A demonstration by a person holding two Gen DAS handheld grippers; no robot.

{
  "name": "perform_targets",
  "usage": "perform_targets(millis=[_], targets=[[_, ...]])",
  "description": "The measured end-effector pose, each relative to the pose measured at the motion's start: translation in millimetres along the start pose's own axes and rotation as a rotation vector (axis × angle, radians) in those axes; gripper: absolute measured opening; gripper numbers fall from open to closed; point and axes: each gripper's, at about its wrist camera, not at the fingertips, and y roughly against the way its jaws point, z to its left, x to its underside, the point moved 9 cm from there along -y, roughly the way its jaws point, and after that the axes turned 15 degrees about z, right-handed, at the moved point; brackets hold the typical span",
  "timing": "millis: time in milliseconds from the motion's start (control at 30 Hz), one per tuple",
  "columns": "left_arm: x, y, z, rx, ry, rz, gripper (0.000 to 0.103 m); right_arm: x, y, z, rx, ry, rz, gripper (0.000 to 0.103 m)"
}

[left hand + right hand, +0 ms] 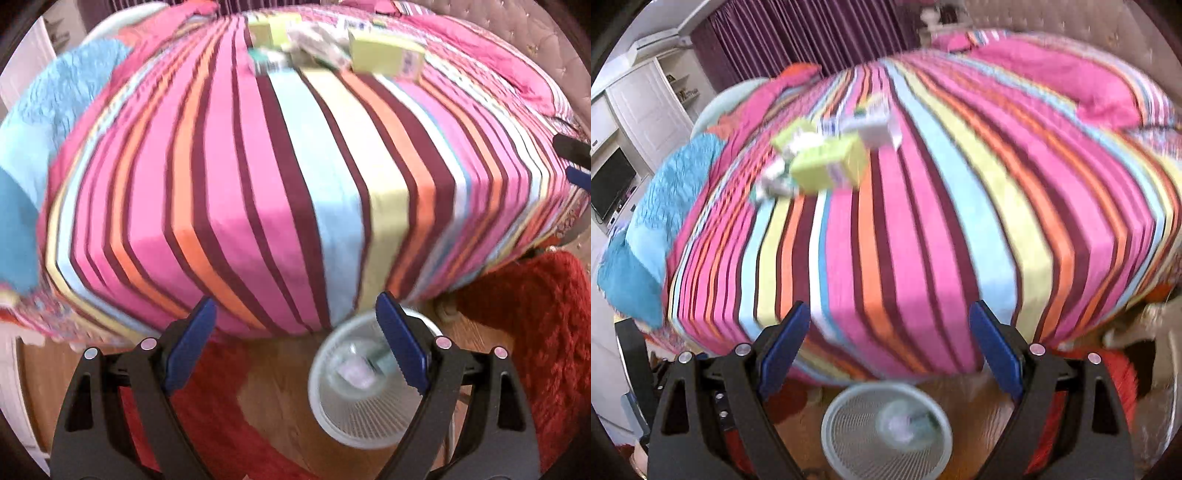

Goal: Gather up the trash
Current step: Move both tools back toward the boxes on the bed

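Observation:
A cluster of trash lies on the far part of the striped bed: yellow-green cartons [384,55] [827,162], a white box [875,129] and crumpled wrappers [317,46] [775,181]. A white mesh wastebasket [365,380] [886,432] stands on the wooden floor at the bed's foot, with some pale trash inside. My left gripper [295,354] is open and empty, above the floor beside the basket. My right gripper [890,358] is open and empty, just above the basket. The right gripper's tip shows at the left wrist view's right edge [576,158].
The bed [258,192] [923,221] has a pink, orange and maroon striped cover. A blue blanket [44,129] [653,221] lies at its left. A red rug [535,350] covers the floor on the right. White cabinets and a screen [613,184] stand left.

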Motion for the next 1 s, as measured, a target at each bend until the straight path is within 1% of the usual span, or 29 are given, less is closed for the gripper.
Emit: perform_targets(millis=[167, 267, 433, 567, 600, 633, 833, 1000], targets=[[-44, 6, 20, -0.056, -0.031, -0.070, 0.086, -37, 1, -8, 0.017, -0.009, -0.049, 0.084], [-66, 10, 28, -0.083, -0.050, -0.096, 0.086, -53, -1, -15, 0.025, -0.012, -0.056, 0.084], [-103, 10, 32, -0.111, -0.112, -0.133, 0.086, -75, -9, -20, 0.044, -0.008, -0.052, 0.084], [-130, 6, 37, -0.095, -0.132, -0.143, 0.086, -95, -19, -22, 0.061, 0.018, -0.052, 0.084], [-136, 5, 38, -0.089, -0.138, -0.144, 0.092, -102, -22, -22, 0.066, 0.031, -0.051, 0.084], [-144, 4, 38, -0.087, -0.149, -0.148, 0.094, -106, -25, -22, 0.069, 0.041, -0.049, 0.084], [-182, -5, 37, -0.060, -0.231, -0.147, 0.094, -133, -43, -22, 0.080, 0.140, -0.023, 0.084], [-208, -11, 38, -0.040, -0.264, -0.149, 0.094, -149, -58, -24, 0.093, 0.186, 0.003, 0.084]])
